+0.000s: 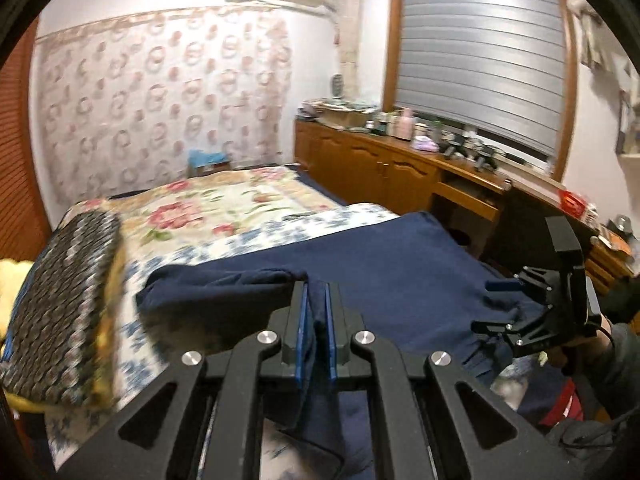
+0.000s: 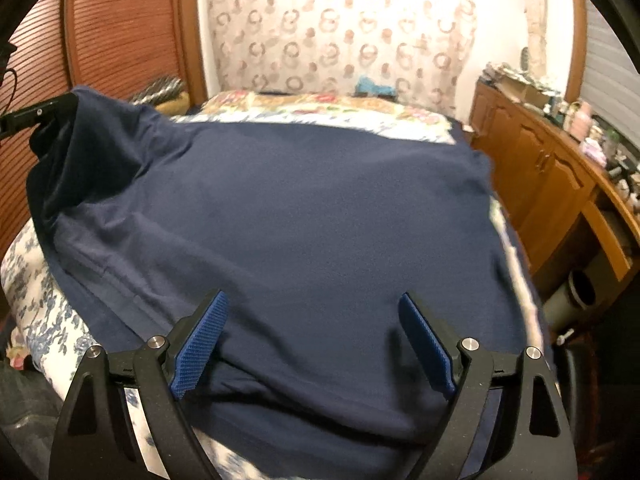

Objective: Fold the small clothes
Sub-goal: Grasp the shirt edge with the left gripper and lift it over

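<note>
Where the left gripper [image 1: 316, 300] clamps tight on it, the shirt [image 2: 288, 208] shows as plain navy knit, one edge pinched into a fold between the blue pads [image 1: 302, 320] and hanging down below them. From the right wrist view that held corner stands raised at the far left, drawn up into a peak, while the rest lies spread flat and smooth over the bed [image 2: 32, 280], with a seam line running along its left side.

Right gripper [image 2: 314, 340]: released, jaws wide apart, hovering just over the near hem with nothing between the pads [image 2: 200, 344]; tilted downward toward the cloth. In the left wrist view it sits at the right edge of the shirt, held by a hand [image 1: 592, 340] in a dark sleeve.

Bed: white cover with blue flowers under the shirt, a quilt [image 1: 224, 204] with pink flowers beyond it, a patterned cushion [image 1: 64, 300] at the left.

Cabinet [image 1: 380, 168]: wooden, along the right wall below a shuttered window [image 1: 480, 48], its top crowded with small items too blurred to name; one shelf open under the top.
</note>
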Demonstrator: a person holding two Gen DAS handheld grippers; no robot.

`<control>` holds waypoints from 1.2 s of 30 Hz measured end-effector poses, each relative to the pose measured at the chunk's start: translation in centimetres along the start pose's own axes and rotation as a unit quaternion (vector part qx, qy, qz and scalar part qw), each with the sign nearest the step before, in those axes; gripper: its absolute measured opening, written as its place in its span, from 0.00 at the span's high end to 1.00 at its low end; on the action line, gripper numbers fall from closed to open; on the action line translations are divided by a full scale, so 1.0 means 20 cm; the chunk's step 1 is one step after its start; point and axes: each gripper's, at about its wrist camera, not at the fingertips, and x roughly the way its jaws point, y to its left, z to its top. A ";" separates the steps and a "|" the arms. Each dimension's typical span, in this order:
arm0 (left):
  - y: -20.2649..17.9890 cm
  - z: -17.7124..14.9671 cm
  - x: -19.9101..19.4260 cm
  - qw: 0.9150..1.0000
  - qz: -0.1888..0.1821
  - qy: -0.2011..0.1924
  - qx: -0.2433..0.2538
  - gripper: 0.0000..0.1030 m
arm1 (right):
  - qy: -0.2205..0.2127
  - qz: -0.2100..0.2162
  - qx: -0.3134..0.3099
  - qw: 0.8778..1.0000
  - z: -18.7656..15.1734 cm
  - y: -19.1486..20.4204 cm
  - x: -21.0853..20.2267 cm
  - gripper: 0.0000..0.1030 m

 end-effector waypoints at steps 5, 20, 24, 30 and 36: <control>-0.18 0.14 0.11 0.999 -0.044 0.002 0.021 0.96 | -0.025 -0.015 0.016 0.999 0.02 -0.12 -0.11 0.15; -0.68 0.42 0.28 0.989 -0.125 0.016 0.083 0.95 | -0.064 -0.034 0.053 0.996 -0.03 -0.31 -0.31 0.17; -0.66 0.36 0.35 0.990 -0.112 0.041 0.080 0.92 | -0.064 -0.031 0.054 0.996 -0.05 -0.32 -0.32 0.17; -0.57 0.27 0.35 0.992 -0.086 0.054 0.077 0.73 | -0.058 -0.022 0.053 0.997 -0.04 -0.32 -0.28 0.17; -0.43 0.17 0.33 0.995 -0.059 0.060 0.057 0.56 | -0.054 -0.008 0.041 0.998 -0.01 -0.28 -0.24 0.17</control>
